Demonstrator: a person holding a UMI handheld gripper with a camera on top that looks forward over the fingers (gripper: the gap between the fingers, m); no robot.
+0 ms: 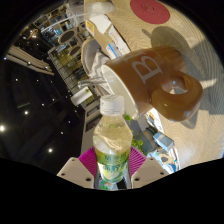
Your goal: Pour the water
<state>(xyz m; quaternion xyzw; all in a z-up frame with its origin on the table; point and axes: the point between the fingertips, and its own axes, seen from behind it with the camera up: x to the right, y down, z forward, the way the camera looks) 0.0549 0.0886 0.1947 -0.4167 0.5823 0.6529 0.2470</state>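
Note:
A clear plastic bottle (pixel 112 140) with a white cap and a green label stands between my fingers, pale yellow liquid inside it. My gripper (pixel 112 166) is shut on the bottle, its magenta pads (pixel 88 160) pressing on the label from both sides. Beyond the bottle's cap is a brown mug (pixel 150 72) with a white letter B on its side and a handle towards me, seen tilted in this rolled view. The bottle's cap is close below the mug's wall. The bottle's base is hidden by my fingers.
The mug rests on a pale wooden table (pixel 120 30) with a red round coaster (pixel 150 9) beyond it. White furniture and chairs (pixel 75 45) stand to the side. A dark floor with light spots (pixel 30 110) fills the other side.

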